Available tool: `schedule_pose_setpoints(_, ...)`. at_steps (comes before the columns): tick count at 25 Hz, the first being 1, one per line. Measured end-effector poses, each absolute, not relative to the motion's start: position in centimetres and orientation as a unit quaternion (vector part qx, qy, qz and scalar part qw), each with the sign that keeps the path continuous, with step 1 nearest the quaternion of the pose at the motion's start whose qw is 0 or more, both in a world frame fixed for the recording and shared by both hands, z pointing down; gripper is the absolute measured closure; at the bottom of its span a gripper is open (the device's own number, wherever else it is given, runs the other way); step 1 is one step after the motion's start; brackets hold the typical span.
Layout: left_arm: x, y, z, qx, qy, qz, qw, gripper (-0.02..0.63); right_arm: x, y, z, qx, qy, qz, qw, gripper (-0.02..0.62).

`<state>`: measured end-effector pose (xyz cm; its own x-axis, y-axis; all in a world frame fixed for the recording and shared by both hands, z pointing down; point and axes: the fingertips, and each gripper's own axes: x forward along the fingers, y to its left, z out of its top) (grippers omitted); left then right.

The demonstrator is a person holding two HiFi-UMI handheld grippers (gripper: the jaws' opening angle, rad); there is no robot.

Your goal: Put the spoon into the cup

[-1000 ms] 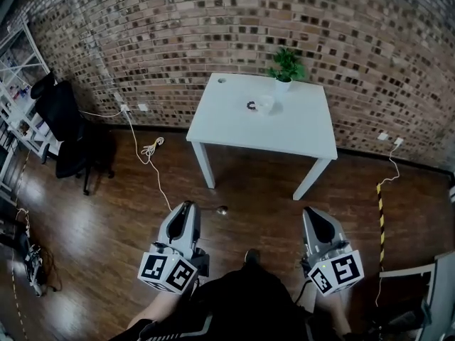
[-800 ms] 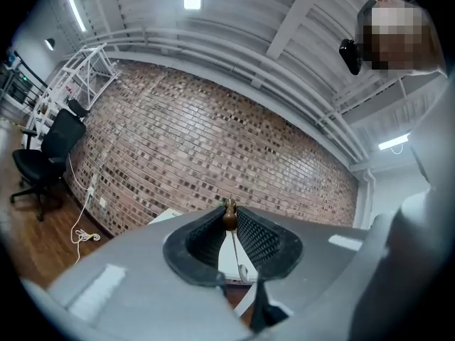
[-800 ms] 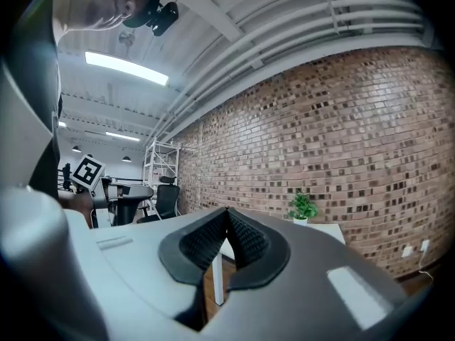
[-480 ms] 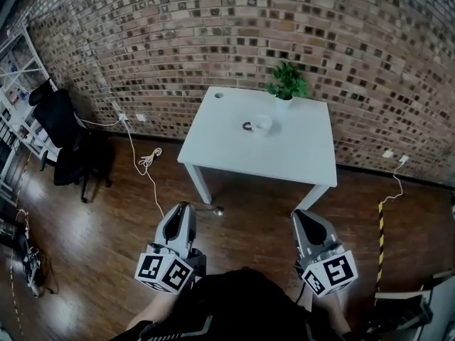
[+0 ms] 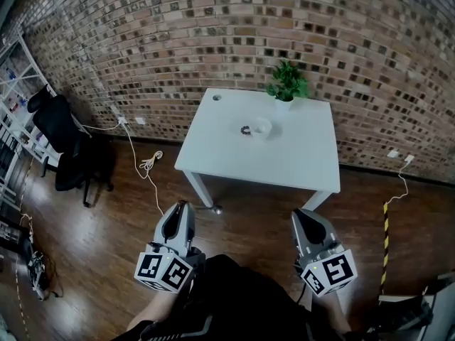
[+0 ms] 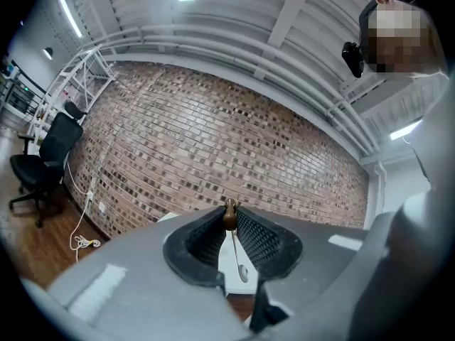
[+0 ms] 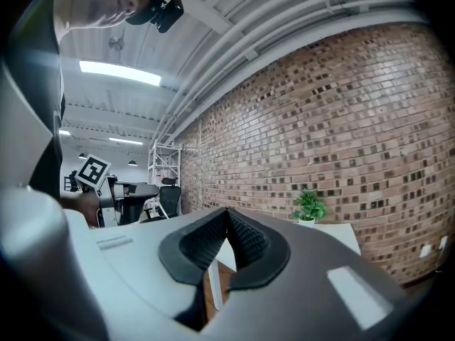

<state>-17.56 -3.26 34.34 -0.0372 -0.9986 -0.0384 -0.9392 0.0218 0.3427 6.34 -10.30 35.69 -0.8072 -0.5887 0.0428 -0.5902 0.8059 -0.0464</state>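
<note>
A small pale cup (image 5: 261, 126) stands on the white table (image 5: 284, 163), far ahead of both grippers. My left gripper (image 5: 183, 207) is held level over the wooden floor, short of the table's near left leg. In the left gripper view, my left gripper (image 6: 229, 209) is shut on a thin metal spoon (image 6: 235, 251). The spoon's brown end is pinched at the tips and its bowl hangs down between the jaws. My right gripper (image 5: 303, 216) is level beside it. In the right gripper view, my right gripper (image 7: 227, 211) is shut with nothing in it.
A small dark object (image 5: 246, 129) lies just left of the cup. A potted plant (image 5: 287, 84) stands at the table's far edge by the brick wall. A black office chair (image 5: 62, 137) and shelving are at the left. Cables run across the floor (image 5: 106, 219).
Both grippers have moved forward towards the table, which now sits closer and larger in the head view. The left gripper's hold on the spoon is unchanged.
</note>
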Motion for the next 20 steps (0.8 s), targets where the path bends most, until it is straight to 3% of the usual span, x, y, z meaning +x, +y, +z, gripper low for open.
schedule_pose_setpoints(10,-18.7,-8.0,35.2,0.689,-0.699,-0.148,0.119,0.563,4.7,-14.5,36.9,0.318,-0.947,0.036,0.018,0.589)
schedule_pose_setpoints(20,-21.5,-19.9,36.4,0.712,-0.672,-0.151,0.135,0.563,1.4,-25.7,36.5,0.348,-0.937,0.025,0.023,0.589)
